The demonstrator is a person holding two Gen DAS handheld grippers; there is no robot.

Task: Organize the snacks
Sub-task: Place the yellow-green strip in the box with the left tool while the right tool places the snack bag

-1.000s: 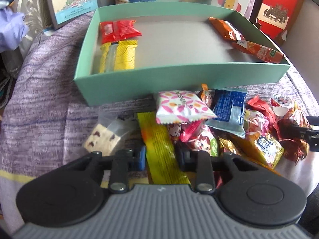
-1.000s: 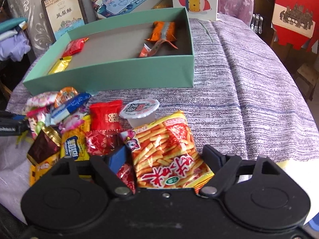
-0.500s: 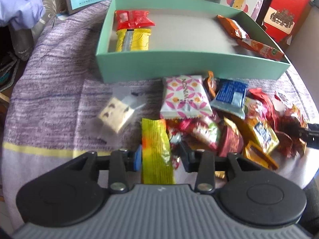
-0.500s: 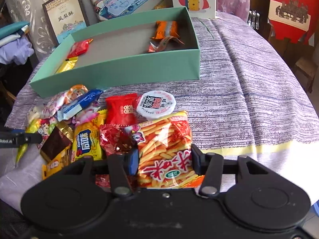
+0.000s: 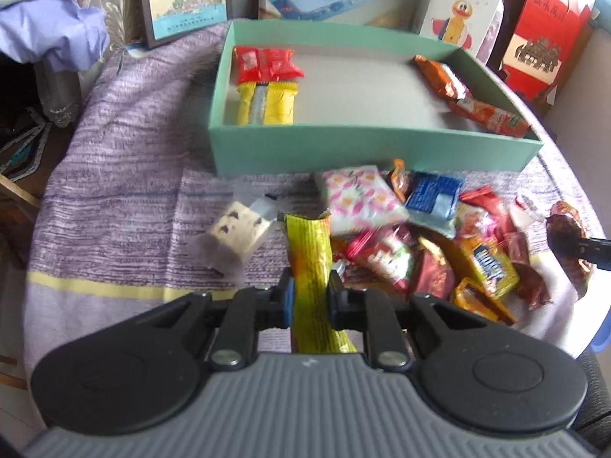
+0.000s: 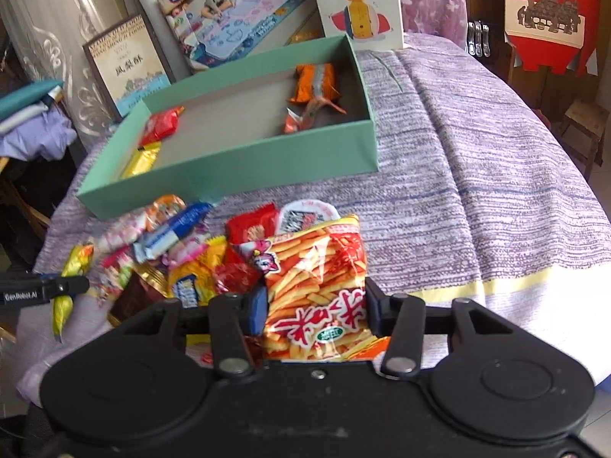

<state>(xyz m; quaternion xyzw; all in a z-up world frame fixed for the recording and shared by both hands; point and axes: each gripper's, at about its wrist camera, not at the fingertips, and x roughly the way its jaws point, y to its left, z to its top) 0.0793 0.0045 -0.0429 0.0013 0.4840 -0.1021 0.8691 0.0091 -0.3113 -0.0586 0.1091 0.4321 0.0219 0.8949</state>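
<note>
My left gripper [image 5: 309, 297] is shut on a long yellow-green snack packet [image 5: 310, 263] and holds it above the snack pile [image 5: 439, 252]. My right gripper [image 6: 315, 305] is shut on a red fries-print snack bag [image 6: 317, 286], lifted off the pile [image 6: 172, 252]. The teal box [image 5: 366, 149] lies beyond, with red and yellow packets [image 5: 267, 87] at its left end and orange packets [image 5: 458, 95] at its right end. It also shows in the right wrist view [image 6: 236, 160]. The left gripper with its packet shows at the left edge of the right wrist view [image 6: 68, 286].
A nougat bar in clear wrap [image 5: 240, 229] lies left of the pile on the purple tablecloth [image 5: 114, 198]. Framed box, toy box and duck card [image 6: 359, 4] stand behind the teal box. A red carton [image 5: 546, 38] stands at far right.
Both grippers closed on their packets and rose and drew back from the pile. The yellow-green packet and the fries bag lifted off the cloth.
</note>
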